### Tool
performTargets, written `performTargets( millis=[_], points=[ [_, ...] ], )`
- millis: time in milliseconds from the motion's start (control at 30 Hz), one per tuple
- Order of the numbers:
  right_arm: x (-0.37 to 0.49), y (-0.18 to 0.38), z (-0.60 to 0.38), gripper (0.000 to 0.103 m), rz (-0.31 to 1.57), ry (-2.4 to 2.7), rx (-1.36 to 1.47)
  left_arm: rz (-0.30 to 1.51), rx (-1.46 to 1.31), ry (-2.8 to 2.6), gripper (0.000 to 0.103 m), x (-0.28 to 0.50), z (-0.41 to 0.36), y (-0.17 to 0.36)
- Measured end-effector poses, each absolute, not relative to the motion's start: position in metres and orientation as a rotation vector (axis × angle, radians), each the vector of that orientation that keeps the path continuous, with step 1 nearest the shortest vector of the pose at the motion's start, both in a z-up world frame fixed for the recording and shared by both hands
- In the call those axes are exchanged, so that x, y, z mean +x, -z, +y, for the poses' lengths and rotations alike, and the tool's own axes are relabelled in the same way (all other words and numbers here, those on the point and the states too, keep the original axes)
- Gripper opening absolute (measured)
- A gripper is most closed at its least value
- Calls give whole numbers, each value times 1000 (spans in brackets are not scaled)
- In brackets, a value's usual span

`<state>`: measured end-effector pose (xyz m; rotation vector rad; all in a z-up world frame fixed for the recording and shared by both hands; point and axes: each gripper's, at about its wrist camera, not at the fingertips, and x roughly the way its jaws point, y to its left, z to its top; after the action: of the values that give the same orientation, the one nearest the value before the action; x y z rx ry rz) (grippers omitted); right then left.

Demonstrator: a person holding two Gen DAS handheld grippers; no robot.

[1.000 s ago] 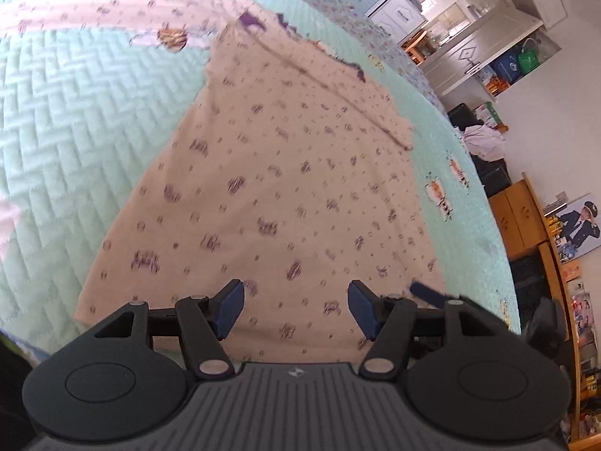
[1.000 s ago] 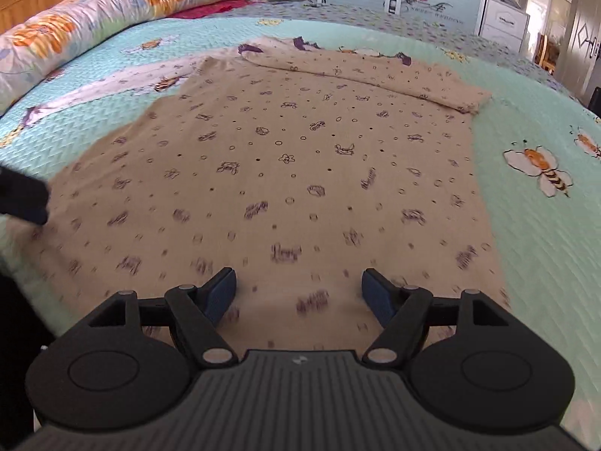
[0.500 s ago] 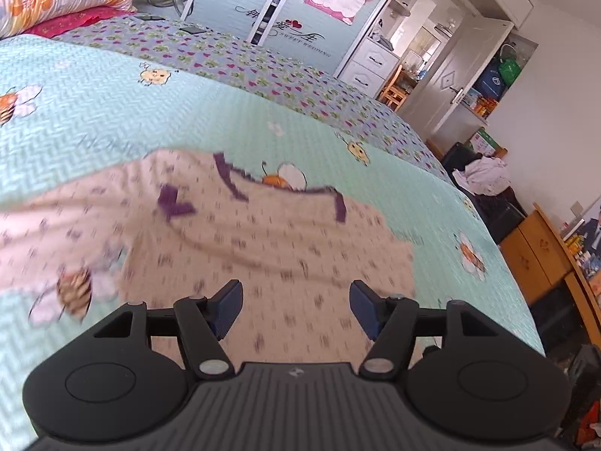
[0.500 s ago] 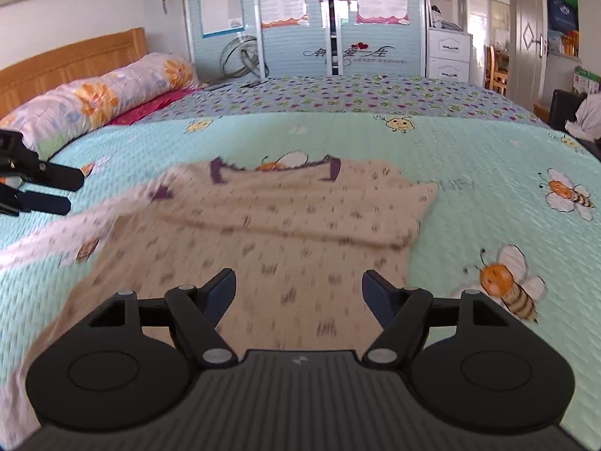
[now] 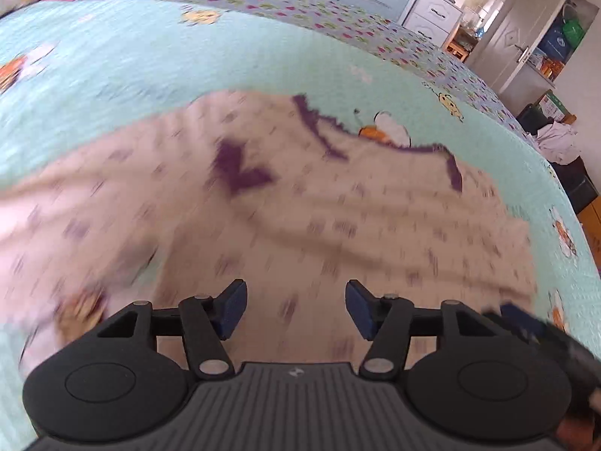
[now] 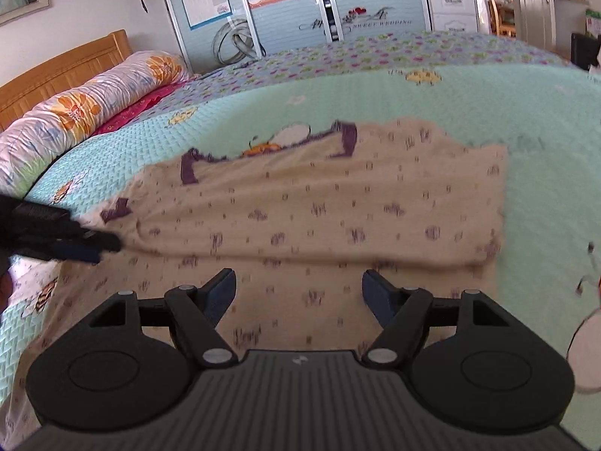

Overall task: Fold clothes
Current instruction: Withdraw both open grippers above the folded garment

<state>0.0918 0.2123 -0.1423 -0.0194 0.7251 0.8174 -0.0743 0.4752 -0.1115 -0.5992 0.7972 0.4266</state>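
Observation:
A beige shirt with small purple prints and purple trim (image 5: 338, 225) lies spread on the mint-green bedspread (image 5: 131, 67); it also shows in the right wrist view (image 6: 319, 218). Its right sleeve is folded across the body, and its left sleeve stretches out to the left. My left gripper (image 5: 296, 308) is open and empty above the shirt's upper body; it also shows at the left edge of the right wrist view (image 6: 75, 244), near the left shoulder. My right gripper (image 6: 298, 297) is open and empty above the shirt's middle; its blurred tip shows in the left wrist view (image 5: 526, 323).
A long floral pillow (image 6: 86, 105) and a wooden headboard (image 6: 64, 64) lie at the bed's left. Sliding wardrobe doors (image 6: 300, 3) stand beyond the bed. A pile of clothes (image 5: 556, 143) and cabinets stand to the right of the bed.
Both grippers have moved up from the shirt's hem toward its collar end and stayed open. The left gripper has come lower and closer to the shoulder area.

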Motion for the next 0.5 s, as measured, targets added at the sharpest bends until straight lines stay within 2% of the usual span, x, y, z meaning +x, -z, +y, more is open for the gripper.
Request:
performTargets(
  millis=[100,267,500],
  points=[
    [82,130,213,74,697,-890,15,736,-667,-411,62,-130,460,109],
    [84,91,283,74,688,-1071,48,648,-698,-447,62,-168,467,97],
    [77,132,404,73,765,-1133,-28,492,-689,-566,63,-181,516,87]
  ],
)
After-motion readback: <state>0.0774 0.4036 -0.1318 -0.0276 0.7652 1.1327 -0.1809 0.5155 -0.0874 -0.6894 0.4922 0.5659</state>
